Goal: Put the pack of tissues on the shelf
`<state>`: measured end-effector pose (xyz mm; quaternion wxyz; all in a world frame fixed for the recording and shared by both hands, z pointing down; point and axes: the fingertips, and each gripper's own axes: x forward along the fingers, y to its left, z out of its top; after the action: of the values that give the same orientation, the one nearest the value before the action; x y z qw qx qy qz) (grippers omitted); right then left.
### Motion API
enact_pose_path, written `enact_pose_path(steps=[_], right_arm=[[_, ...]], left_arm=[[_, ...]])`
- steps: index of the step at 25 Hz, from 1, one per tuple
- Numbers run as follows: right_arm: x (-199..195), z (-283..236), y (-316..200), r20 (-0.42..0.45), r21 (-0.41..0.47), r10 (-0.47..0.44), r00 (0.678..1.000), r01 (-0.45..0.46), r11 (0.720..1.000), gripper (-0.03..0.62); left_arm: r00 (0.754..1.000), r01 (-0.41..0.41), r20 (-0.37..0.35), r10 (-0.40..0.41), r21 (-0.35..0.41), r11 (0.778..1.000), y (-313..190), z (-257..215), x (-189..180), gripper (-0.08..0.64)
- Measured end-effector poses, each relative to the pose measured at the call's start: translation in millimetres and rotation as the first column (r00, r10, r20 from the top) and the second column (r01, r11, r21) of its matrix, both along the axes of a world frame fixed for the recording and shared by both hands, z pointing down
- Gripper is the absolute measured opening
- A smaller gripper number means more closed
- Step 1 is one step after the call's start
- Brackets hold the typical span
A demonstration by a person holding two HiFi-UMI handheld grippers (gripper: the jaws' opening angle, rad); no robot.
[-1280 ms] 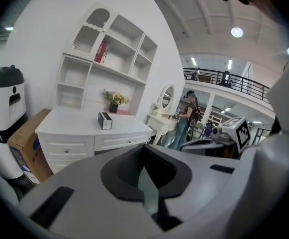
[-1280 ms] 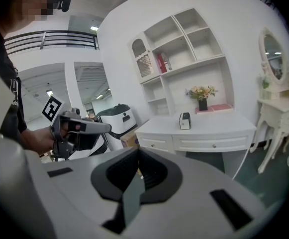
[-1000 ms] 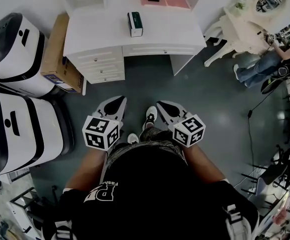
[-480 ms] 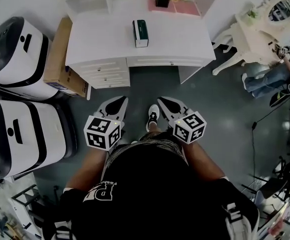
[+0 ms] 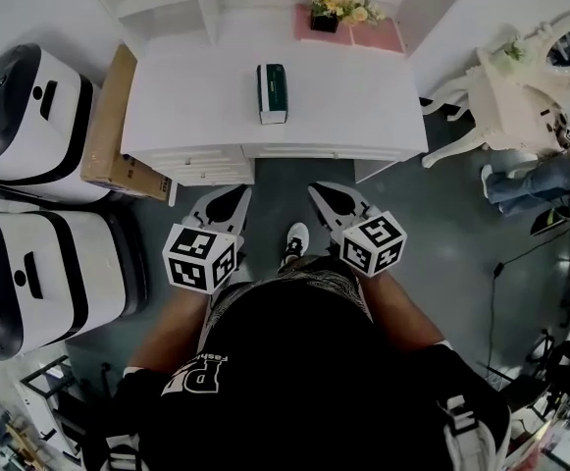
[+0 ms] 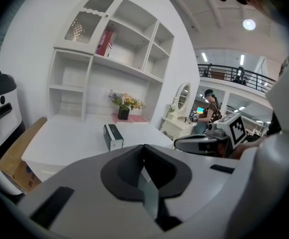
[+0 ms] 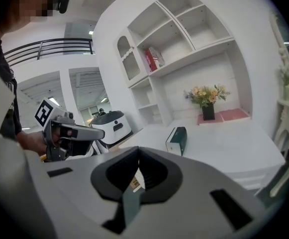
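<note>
On the white worktop (image 5: 363, 106), the pack of tissues (image 5: 272, 93) lies near the middle. It has a dark green top and white sides, and it sits in front of a pot of flowers (image 5: 334, 3) that stands on a pink mat (image 5: 383, 35) at the back edge. A white shelf (image 6: 129, 49) rises from the back of the worktop, with a red book (image 6: 106, 43) leaning in one upper compartment. The pack is not on the shelf.

The person stands on the grey floor in front of the worktop, holding both tools low and side by side. The left hand-held gripper (image 5: 224, 204) has its jaws pressed together with nothing between them, and it points toward the drawers under the worktop's front edge. The right hand-held gripper (image 5: 332, 202) is likewise pressed together and empty. Both are well apart from the pack.

A cardboard box (image 5: 113, 126) leans against the worktop's left side, and two white and black machines (image 5: 29, 116) stand beside it.
</note>
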<state>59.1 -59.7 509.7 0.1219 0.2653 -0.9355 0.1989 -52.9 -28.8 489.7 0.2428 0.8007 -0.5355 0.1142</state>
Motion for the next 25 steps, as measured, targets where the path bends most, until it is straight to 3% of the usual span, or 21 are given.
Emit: enact_pose_path(steps=[13, 25], right_arm=[[21.8, -5.1, -109.2, 0.008, 0.032, -0.058, 0.998, 0.057, 0.998, 0.012], [7.5, 12.2, -136.8, 0.015, -0.003, -0.111, 0.994, 0.111, 0.994, 0.012]], left_arm=[[0.996, 0.092, 0.016, -0.092, 0.007, 0.996, -102.1, -0.7, 10.1, 0.014], [0.990, 0.132, 0.041, -0.132, -0.006, 0.991, -128.5, 2.3, 0.7, 0.014]])
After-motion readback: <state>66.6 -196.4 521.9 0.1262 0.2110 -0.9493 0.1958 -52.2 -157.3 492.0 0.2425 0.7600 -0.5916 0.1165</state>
